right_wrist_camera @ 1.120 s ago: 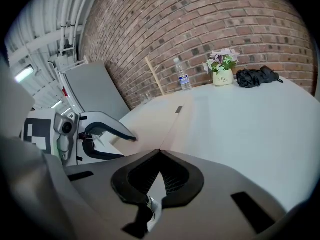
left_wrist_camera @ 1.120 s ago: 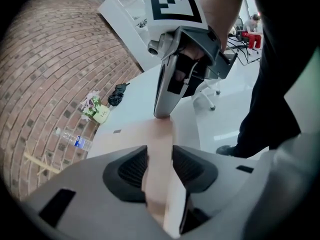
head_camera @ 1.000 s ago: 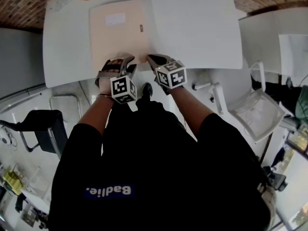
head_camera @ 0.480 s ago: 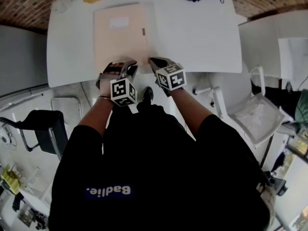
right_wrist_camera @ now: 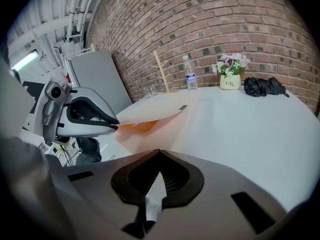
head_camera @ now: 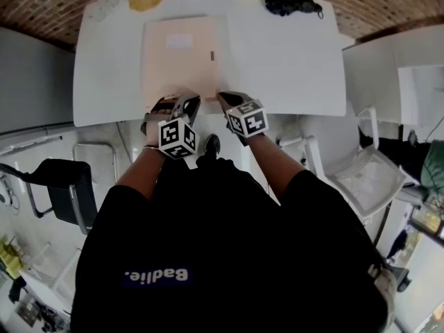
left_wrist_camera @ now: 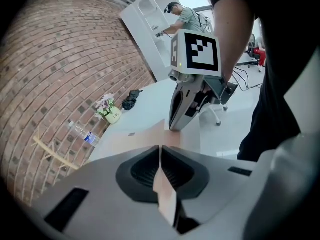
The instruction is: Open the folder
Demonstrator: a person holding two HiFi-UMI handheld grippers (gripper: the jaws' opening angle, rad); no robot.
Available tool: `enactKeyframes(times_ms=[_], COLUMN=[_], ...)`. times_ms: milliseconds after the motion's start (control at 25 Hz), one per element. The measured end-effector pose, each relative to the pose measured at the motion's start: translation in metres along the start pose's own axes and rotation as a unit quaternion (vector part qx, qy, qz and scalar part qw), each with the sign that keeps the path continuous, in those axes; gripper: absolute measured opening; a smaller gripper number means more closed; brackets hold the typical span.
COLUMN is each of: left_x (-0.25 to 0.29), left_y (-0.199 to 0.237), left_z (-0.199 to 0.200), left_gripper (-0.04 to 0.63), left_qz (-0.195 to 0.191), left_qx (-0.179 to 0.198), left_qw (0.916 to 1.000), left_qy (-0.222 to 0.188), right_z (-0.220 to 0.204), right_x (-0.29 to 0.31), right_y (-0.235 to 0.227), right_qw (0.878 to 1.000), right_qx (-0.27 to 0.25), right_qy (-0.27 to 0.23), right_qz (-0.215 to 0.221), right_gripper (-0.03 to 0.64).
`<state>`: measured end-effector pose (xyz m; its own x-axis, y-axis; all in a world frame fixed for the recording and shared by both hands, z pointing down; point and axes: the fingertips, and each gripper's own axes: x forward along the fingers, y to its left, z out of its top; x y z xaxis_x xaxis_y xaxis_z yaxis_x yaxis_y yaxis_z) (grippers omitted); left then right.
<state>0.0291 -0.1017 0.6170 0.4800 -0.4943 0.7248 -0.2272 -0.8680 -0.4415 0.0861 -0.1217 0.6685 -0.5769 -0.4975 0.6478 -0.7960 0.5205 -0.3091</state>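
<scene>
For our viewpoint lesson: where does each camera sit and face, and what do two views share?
Head view: on the head, facing down at table and folder; shows torso, left gripper, right gripper.
Left gripper view: on that gripper, facing across the table; its fingers have just been closing on the folder's cover; right forearm shows.
Right gripper view: on that gripper, facing the wall; fingers shut on the folder's edge; left gripper shows.
Shared: both gripper views show bottle, flowers.

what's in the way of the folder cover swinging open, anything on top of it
Nothing visible. The folder has nothing lying on it, and the bottle, flower pot and black bundle sit along the table's far edge, clear of it.
</scene>
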Motion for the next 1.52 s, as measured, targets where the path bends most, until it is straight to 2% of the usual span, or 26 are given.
enactKeyframes(times_ms=[320, 600, 720, 800, 880, 1000, 1080, 1360, 1440, 1520], left_x=[-0.011, -0.031, -0.043, -0.054, -0.068, -0.093, -0.107, -0.139, -0.148, -0.157], left_y=[0.007, 0.025, 0.033, 0.041, 0.051, 0.072, 0.082, 0.097, 0.099, 0.102], left_z=[0.001, 0.009, 0.009, 0.008, 0.007, 0.002, -0.005, -0.033, -0.044, -0.056], left_gripper=[0.009, 0.015, 0.015, 0.015, 0.015, 0.015, 0.015, 0.011, 0.009, 0.009], left_qz=[0.010, 0.042, 0.058, 0.072, 0.087, 0.112, 0.127, 0.155, 0.158, 0.165], left_qx=[-0.043, -0.085, -0.111, -0.140, -0.187, -0.279, -0.326, -0.412, -0.450, -0.492], left_qw=[0.9989, 0.9943, 0.9900, 0.9841, 0.9723, 0.9418, 0.9220, 0.8779, 0.8567, 0.8296], left_qy=[-0.015, -0.050, -0.064, -0.082, -0.109, -0.150, -0.167, -0.189, -0.196, -0.207], right_z=[-0.002, 0.000, -0.001, -0.002, -0.002, -0.003, -0.002, -0.001, -0.001, -0.001], right_x=[0.001, 0.001, 0.001, 0.000, 0.000, -0.001, -0.001, 0.001, 0.002, 0.002], right_y=[0.005, -0.002, -0.003, -0.004, -0.005, -0.007, -0.007, -0.008, -0.007, -0.007], right_qw=[1.000, 0.999, 1.000, 1.000, 1.000, 0.999, 0.999, 0.999, 0.999, 0.998], right_qx=[-0.023, -0.031, -0.026, -0.023, -0.024, -0.025, -0.028, -0.042, -0.044, -0.046], right_qy=[0.008, 0.007, 0.007, 0.008, 0.009, 0.011, 0.012, 0.021, 0.022, 0.023], right_qz=[0.000, -0.011, -0.012, -0.013, -0.015, -0.017, -0.019, -0.022, -0.023, -0.023], right_gripper=[0.029, 0.029, 0.029, 0.029, 0.029, 0.029, 0.029, 0.029, 0.029, 0.029])
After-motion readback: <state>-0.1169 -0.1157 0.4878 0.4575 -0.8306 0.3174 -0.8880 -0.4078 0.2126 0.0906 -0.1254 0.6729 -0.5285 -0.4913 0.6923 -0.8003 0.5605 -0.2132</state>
